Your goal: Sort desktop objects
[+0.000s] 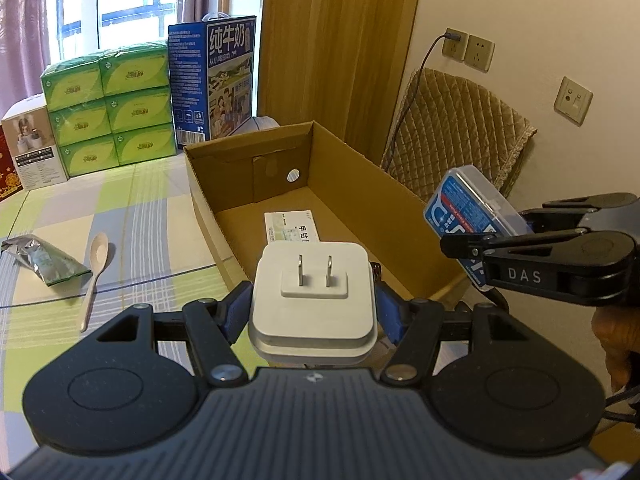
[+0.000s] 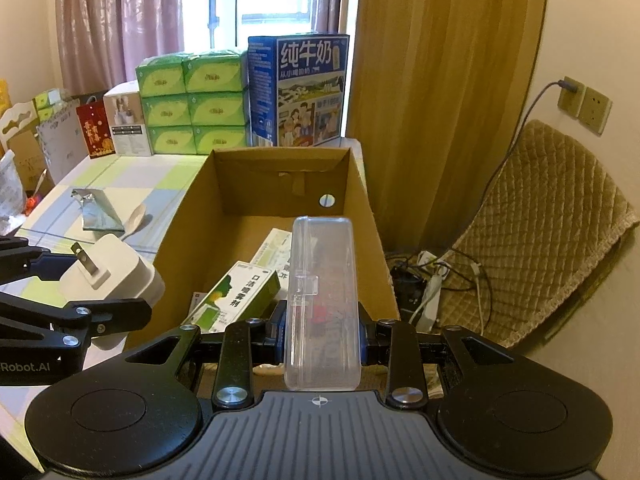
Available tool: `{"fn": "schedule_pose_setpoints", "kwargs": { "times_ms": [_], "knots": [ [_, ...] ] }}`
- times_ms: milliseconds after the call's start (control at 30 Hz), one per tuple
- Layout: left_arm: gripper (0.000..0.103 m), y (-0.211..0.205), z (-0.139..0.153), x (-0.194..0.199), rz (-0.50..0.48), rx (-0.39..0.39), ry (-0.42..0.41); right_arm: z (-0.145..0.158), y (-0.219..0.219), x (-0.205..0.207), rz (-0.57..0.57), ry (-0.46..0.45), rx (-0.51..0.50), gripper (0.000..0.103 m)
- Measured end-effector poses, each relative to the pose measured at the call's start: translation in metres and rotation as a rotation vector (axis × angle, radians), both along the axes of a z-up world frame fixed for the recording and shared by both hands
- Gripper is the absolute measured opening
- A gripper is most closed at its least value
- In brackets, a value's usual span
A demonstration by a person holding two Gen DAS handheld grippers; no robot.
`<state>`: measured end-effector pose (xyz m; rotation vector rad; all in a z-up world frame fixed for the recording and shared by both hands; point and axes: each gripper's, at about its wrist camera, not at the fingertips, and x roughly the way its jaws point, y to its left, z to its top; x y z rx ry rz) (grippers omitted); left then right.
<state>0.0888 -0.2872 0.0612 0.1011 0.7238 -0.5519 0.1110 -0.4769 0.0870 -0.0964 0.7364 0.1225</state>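
A: What is hard to make out?

B: The clear plastic case [image 2: 322, 304] hides much of the cardboard box [image 2: 180, 216] floor in the right wrist view, and the red shape inside the case is blurred. In the left wrist view only a corner of a hand [image 1: 614, 340] shows at the right edge, and the white leaflet [image 1: 291, 226] on the box floor is half covered by the charger.

A: And the grippers?

B: The left gripper [image 1: 312, 312] has its blue pads [image 1: 390, 316] pressed against both sides of a white power adapter [image 1: 313, 300], a rounded square block, two flat metal prongs facing forward, held just short of the box's near wall. The right gripper [image 2: 322, 334] clamps the case, a hinged translucent oblong with a small latch, above the box's near end; seen from the left it carries a blue label.

A: Any writing?

B: "DAS" on the right gripper's arm, "Robot.AI" on the left one. The blue milk carton [image 2: 298, 90] reads "纯牛奶". A green medicine box [image 2: 236, 294] in the cardboard box reads "口洁喷雾剂".

A: What lies outside?

B: A pale spoon [image 1: 96, 268] and a crumpled foil packet [image 1: 42, 260], lying on the checked tablecloth [image 1: 132, 208].
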Motion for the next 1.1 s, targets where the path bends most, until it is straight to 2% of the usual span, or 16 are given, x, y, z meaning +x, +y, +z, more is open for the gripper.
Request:
{"fn": "schedule_pose_setpoints", "kwargs": {
  "times_ms": [233,500,833,1100],
  "knots": [
    [0.060,-0.005,-0.002,0.029,-0.014,0.027,-0.011,-0.001,-0.001,0.022,0.009,0.008,0.008,0.028],
    [0.060,-0.011,-0.015,0.067,-0.036,0.027,0.022,-0.007,0.002,0.053,0.014,0.032,0.025,0.028],
    [0.060,-0.029,-0.027,0.107,-0.057,0.037,0.025,-0.013,-0.008,0.079,-0.010,0.060,0.048,0.028],
    [0.061,-0.027,-0.021,0.134,-0.048,0.032,0.008,-0.018,-0.006,0.090,-0.006,0.071,0.039,0.028]
  ]
}}
